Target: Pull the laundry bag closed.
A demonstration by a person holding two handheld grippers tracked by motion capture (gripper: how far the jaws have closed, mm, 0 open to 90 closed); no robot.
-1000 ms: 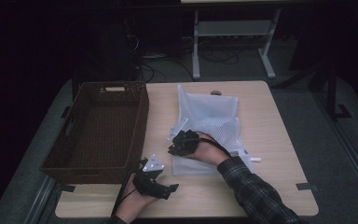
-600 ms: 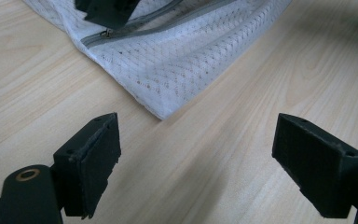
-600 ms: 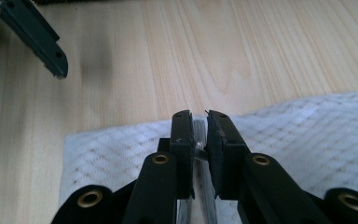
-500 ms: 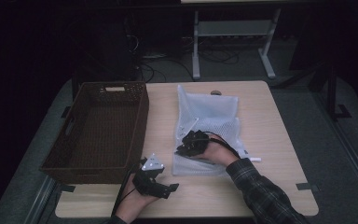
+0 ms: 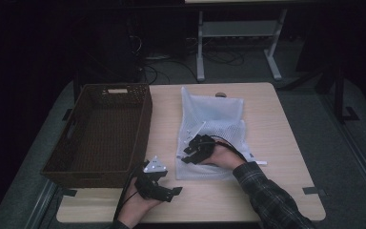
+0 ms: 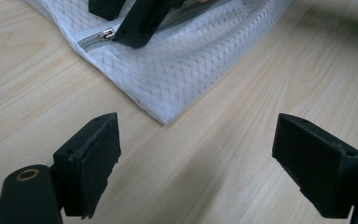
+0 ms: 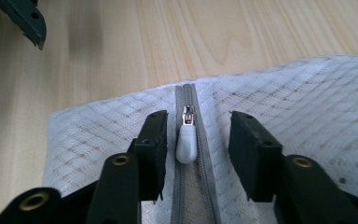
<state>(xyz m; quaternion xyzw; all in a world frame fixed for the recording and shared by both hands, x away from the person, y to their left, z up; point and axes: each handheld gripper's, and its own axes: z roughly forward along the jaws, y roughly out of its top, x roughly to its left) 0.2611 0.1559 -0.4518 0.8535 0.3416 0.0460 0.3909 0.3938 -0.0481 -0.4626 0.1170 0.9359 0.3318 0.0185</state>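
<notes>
A white mesh zip bag (image 5: 217, 126) lies flat on the wooden table. My right gripper (image 5: 190, 151) rests on the bag's near left part. Its jaws stand open on either side of the white zipper pull (image 7: 185, 142), which lies on the grey zipper (image 7: 186, 95) between them, and my right gripper (image 7: 199, 125) does not touch it. My left gripper (image 5: 164, 191) sits on bare table just in front of the bag's near left corner (image 6: 165, 114). That left gripper (image 6: 196, 158) is wide open with nothing between its jaws. The metal slider (image 6: 106, 33) shows beside the right gripper's jaw.
A dark brown wicker basket (image 5: 145, 121) stands at the table's left, close to my left hand. Bare wood runs along the near edge (image 5: 228, 205) and to the right of the bag. Metal table legs and cables stand on the floor beyond the far edge.
My right gripper has shifted slightly to the right on the bag and settled over the zipper pull. The left gripper has stayed where it was.
</notes>
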